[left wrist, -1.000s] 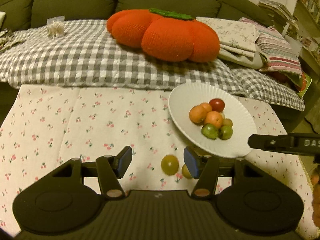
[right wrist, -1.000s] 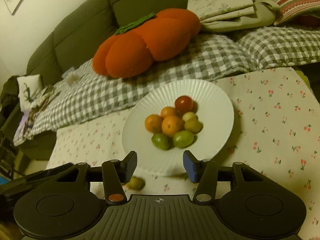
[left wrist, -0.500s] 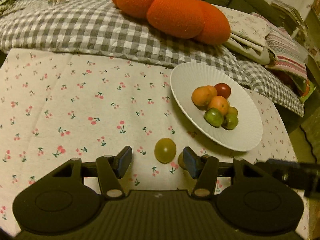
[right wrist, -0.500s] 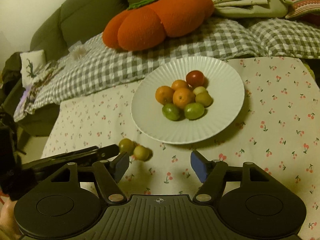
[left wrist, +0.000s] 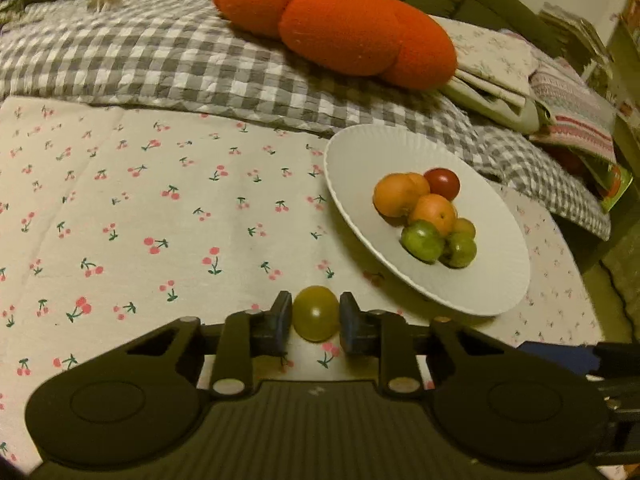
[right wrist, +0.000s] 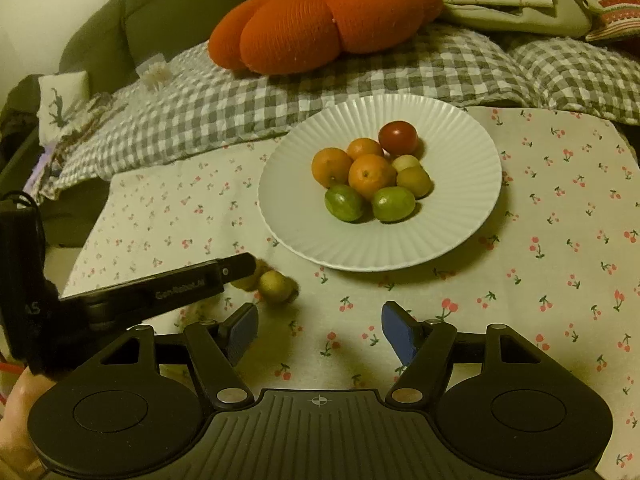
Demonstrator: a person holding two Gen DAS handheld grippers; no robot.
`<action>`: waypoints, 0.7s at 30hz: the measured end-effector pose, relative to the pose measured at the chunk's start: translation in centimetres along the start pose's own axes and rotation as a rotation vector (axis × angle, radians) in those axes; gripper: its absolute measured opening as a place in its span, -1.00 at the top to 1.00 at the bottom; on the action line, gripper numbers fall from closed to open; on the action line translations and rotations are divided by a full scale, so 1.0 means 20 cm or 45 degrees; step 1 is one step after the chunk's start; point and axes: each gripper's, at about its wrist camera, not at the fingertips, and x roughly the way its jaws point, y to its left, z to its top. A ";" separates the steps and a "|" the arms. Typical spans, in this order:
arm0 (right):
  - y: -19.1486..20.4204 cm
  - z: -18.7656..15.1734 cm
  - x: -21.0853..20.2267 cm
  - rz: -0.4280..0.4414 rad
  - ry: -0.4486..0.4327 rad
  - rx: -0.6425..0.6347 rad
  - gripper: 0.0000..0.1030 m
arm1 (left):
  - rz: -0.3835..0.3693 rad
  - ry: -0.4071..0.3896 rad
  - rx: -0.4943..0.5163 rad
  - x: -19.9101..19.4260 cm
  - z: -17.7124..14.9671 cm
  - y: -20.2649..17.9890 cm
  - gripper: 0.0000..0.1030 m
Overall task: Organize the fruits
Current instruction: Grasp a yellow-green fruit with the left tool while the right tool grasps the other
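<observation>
Left hand-held gripper (left wrist: 315, 322) has just closed, its pads now clamped on a yellow-green fruit (left wrist: 315, 313) sitting on the cherry-print tabletop (left wrist: 140, 208). The white plate (left wrist: 496, 280) of fruit lies up and to the right of it — near. Right hand-held gripper (right wrist: 319, 334) stands apart, empty, its jaws lately widened; a second loose fruit (right wrist: 276, 287) waits just ahead-left of it.

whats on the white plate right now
The white plate holds a pile of small fruit: three oranges, a red tomato, two green fruits and two yellowish ones. Anything beneath the pile is covered.
</observation>
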 end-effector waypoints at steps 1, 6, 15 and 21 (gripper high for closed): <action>0.00 0.00 0.00 0.001 0.003 -0.001 -0.34 | 0.005 -0.004 0.012 0.00 0.00 -0.01 0.53; 0.01 -0.01 0.03 -0.004 0.007 -0.025 -0.34 | 0.013 0.017 -0.008 -0.02 0.00 0.01 0.55; 0.08 -0.05 0.11 0.025 -0.001 -0.124 -0.34 | 0.126 0.055 -0.051 -0.14 -0.01 0.09 0.55; 0.16 -0.08 0.21 0.045 -0.005 -0.208 -0.34 | 0.176 0.054 -0.088 -0.18 0.00 0.16 0.55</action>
